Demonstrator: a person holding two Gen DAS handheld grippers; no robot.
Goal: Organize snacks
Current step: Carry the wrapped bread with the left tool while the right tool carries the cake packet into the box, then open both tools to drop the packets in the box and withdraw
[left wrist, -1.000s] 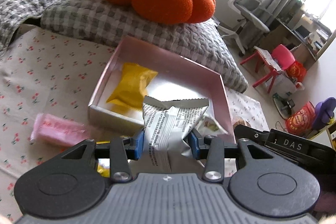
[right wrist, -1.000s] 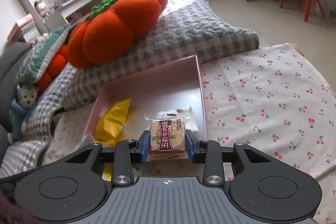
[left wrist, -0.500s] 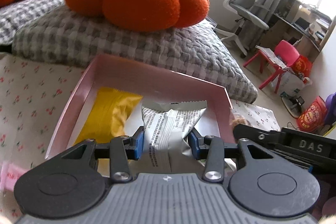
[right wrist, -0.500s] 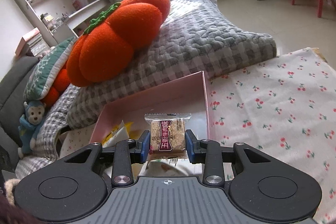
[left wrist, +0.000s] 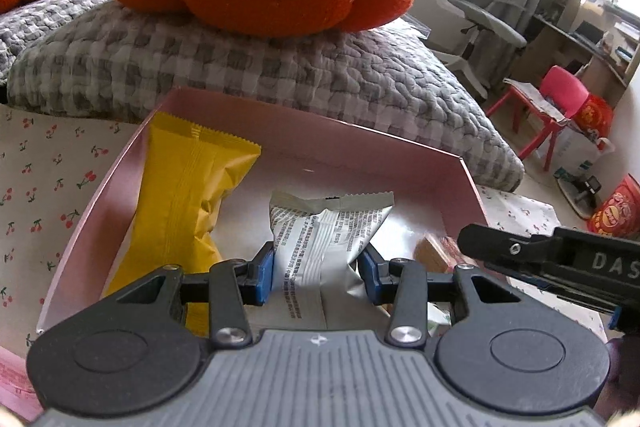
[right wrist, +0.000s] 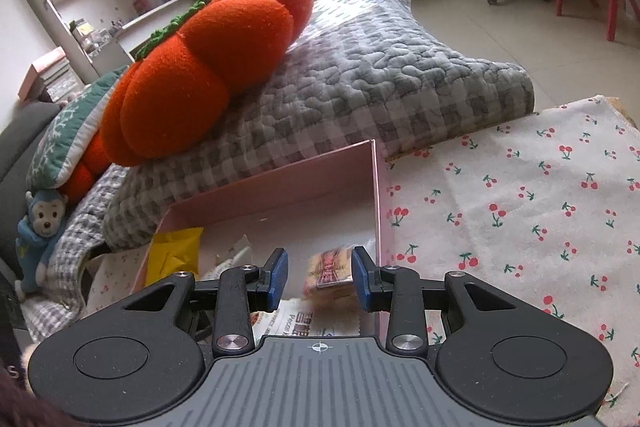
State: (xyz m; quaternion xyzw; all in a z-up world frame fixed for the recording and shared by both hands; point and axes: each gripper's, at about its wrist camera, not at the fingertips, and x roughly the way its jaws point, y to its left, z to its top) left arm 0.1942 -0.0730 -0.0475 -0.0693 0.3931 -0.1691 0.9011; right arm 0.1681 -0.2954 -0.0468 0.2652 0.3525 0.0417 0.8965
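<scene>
In the pink box [left wrist: 460, 183]:
My left gripper [left wrist: 318, 273]: clamped on silver packet [left wrist: 324, 239].
My right gripper [right wrist: 319, 277]: fingers apart, cracker pack [right wrist: 330, 267] loose between.
Beside: yellow packet [left wrist: 188, 195].

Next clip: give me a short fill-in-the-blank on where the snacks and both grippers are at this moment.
1. The left gripper is shut on a ____ packet over the pink box.
2. The packet already lying in the box's left side is ____.
3. The right gripper is ____, with the small snack bar tilted between its fingers, touching only the right one.
4. On the grey quilt behind the box sits an orange ____ cushion.

Missing words: silver; yellow; open; pumpkin
</scene>
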